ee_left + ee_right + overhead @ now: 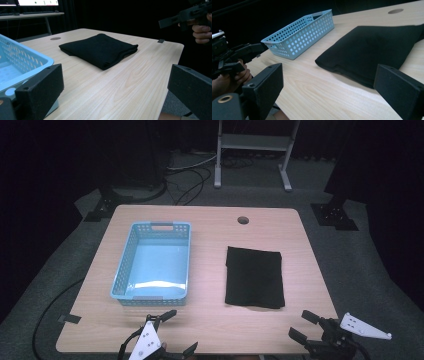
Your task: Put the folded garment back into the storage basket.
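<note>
A wooden table (210,320) carries everything. Left of the cloth stands a blue basket (152,262). The folded black cloth (254,276) lies flat at the table's right-centre. Nearer the front edge than the cloth, the left gripper (181,333) and right gripper (302,326) both hold their jaws wide apart, gripping nothing.

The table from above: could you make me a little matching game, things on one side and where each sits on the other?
Things:
1. basket
2. black cloth
3. round hole
4. right gripper

Places:
A. far edge of the table, right of its middle
B. near right corner, jaws open
C. left half of the table, empty
D. right half of the table, folded flat

Pairs: 1-C, 2-D, 3-A, 4-B
</note>
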The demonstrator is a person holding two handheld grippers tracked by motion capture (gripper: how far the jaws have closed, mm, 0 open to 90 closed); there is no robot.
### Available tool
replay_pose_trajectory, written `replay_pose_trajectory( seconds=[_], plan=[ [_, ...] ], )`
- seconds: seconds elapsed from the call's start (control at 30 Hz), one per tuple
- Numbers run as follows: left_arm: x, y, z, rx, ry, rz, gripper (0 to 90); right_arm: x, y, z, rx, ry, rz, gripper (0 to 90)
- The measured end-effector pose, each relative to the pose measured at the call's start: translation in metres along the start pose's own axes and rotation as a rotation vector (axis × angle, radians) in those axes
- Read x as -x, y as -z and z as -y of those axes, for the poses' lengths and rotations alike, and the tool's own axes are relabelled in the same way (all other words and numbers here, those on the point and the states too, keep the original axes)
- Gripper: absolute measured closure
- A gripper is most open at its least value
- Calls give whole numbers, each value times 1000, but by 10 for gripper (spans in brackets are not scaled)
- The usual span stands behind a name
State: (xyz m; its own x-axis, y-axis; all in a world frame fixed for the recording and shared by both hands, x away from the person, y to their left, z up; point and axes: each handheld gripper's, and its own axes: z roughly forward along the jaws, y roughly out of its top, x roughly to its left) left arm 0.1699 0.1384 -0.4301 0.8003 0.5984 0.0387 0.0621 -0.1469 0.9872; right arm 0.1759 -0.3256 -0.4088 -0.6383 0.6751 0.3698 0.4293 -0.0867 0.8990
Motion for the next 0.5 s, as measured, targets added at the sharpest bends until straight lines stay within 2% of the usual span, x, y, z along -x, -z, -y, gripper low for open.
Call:
replay_pose_trajectory(
  seconds=[0.23,0.5],
  plan=[
    [0,0,-1,5,5,7,0,1,-3,-15,23,2,-7,86],
    [2,-1,-2,14,8,9,0,1,-9,-25,42,-21,-12,85]
  ],
)
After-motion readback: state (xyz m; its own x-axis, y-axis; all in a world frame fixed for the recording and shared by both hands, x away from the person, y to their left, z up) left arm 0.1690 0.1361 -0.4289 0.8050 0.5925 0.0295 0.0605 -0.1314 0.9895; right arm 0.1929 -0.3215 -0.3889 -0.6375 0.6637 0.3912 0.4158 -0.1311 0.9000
